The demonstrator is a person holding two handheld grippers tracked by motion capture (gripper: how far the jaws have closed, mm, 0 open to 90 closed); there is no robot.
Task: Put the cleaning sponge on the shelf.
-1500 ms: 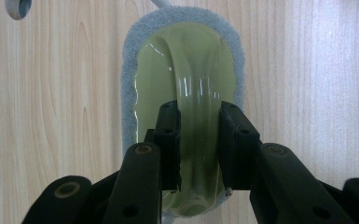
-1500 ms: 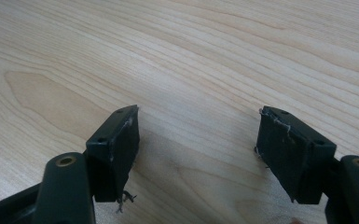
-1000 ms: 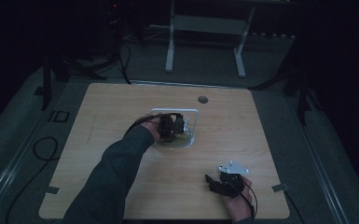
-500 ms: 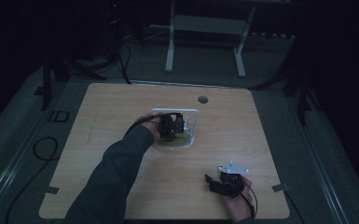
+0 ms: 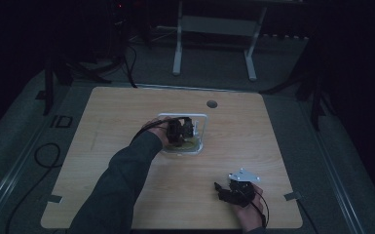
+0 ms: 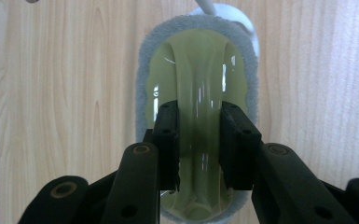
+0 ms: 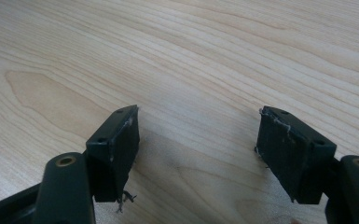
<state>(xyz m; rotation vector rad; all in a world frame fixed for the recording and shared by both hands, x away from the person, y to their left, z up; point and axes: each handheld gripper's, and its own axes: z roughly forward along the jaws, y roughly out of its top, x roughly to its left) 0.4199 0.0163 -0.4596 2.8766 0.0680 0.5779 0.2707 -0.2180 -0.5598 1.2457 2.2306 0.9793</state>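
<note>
On the pale wood table (image 5: pixel 126 122), left gripper (image 6: pixel 199 140) jaws seemingly pinch the green brush (image 6: pixel 200 70); right gripper (image 7: pixel 198 144) jaws spread.

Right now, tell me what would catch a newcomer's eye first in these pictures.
The yellow-green brush with its grey fuzzy rim, lying mid-table on a white frame, draws the eye first: the left gripper straddles its glossy raised handle. Next comes the right gripper, jaws wide open over bare wooden table near the front right corner.

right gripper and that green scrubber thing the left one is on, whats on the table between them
Nothing: in the high view, bare wood table runs from the right gripper to the green scrubber under the left gripper.
</note>
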